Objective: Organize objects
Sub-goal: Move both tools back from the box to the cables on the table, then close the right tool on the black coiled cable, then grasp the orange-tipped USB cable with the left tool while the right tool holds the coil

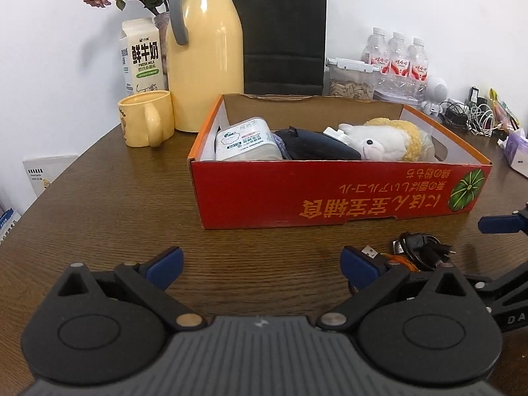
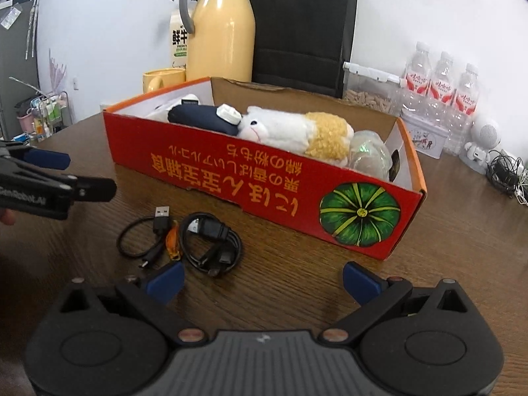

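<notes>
A red cardboard box (image 1: 330,198) (image 2: 231,171) stands on the brown table. It holds a white wipes pack (image 1: 246,143), a dark blue pouch (image 1: 316,147) (image 2: 201,117), a white and yellow plush toy (image 1: 382,142) (image 2: 297,133) and a clear plastic bag (image 2: 369,156). Black USB cables (image 2: 198,237) (image 1: 419,252) with an orange tie lie on the table in front of the box. My left gripper (image 1: 262,264) is open and empty, left of the cables. My right gripper (image 2: 262,279) is open and empty, just behind the cables.
A yellow mug (image 1: 147,117), a milk carton (image 1: 142,56), a yellow thermos (image 1: 204,52) and a black paper bag (image 1: 283,29) stand behind the box. Water bottles (image 2: 442,89), a seed container (image 1: 353,81), a white figure (image 2: 481,145) and tangled cords (image 1: 475,115) sit at the right.
</notes>
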Tool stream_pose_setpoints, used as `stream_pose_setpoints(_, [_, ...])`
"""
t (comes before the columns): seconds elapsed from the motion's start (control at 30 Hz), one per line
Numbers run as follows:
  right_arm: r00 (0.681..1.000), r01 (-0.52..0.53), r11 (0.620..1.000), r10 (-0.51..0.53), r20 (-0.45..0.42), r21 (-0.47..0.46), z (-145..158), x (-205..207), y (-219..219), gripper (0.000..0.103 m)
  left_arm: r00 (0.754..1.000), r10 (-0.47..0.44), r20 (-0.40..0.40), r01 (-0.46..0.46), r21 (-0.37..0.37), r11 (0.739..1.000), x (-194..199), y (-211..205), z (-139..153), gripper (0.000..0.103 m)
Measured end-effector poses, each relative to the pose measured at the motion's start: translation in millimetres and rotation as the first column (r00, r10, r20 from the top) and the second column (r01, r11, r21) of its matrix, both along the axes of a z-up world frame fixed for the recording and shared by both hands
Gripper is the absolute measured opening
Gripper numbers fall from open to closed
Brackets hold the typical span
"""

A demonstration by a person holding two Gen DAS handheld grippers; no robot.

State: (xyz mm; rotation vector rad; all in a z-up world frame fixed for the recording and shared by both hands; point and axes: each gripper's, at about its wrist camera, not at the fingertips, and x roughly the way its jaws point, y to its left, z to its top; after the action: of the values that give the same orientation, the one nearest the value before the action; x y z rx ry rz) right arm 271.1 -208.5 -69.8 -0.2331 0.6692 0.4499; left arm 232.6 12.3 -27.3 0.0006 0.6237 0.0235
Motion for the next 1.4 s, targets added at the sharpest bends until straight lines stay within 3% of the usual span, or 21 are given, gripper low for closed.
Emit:
stream_pose_setpoints(0.37, [1.0, 0.002, 0.997, 0.0, -0.024, 0.075, -5.5, 10.5, 3.8, 0.092, 1.0, -0.001, 0.008, 0.001, 0.0, 1.0, -0.5, -0.5, 0.7, 0.103])
stream_pose_setpoints(0.5, [1.0, -0.003, 0.995, 0.004, -0.015, 0.1, -4.0, 10.6, 8.3, 0.074, 1.0, -0.001, 0.008, 0.001, 0.0, 1.0, -0.3, -0.2, 0.8, 0.103])
stream_pose_setpoints(0.67, [1.0, -0.006, 0.992, 0.008, -0.015, 0.128, -2.9, 13.1, 15.8, 0.064, 1.0, -0.001, 0.006, 0.001, 0.001, 1.0, -0.2, -0.1, 0.8, 0.103])
stream_pose_setpoints(0.73, [1.0, -0.003, 0.992, 0.004, -0.01, 0.124, -2.6, 12.8, 19.0, 0.056, 1.0, 0.0, 0.006, 0.0, 0.002, 1.0, -0.2, -0.2, 0.6, 0.103])
stream_pose_setpoints(0.8, [1.0, -0.004, 0.993, 0.004, -0.002, 0.118, -2.3, 12.2, 21.6, 0.039, 1.0, 0.001, 0.005, -0.001, 0.002, 1.0, -0.2, -0.2, 0.3, 0.103])
stream_pose_setpoints(1.2, [0.999, 0.003, 0.992, -0.007, 0.037, 0.124, 2.3, 6.2, 17.5, 0.037, 1.0, 0.007, -0.014, -0.007, 0.002, 1.0, 3.7, 0.3, -4.8, 0.103])
stream_pose_setpoints(1.4, [0.996, -0.001, 0.991, -0.01, 0.086, 0.135, 13.4, -4.7, 10.7, 0.037, 0.999, -0.037, 0.006, 0.037, -0.015, 0.999, 3.1, -4.3, -4.7, 0.103])
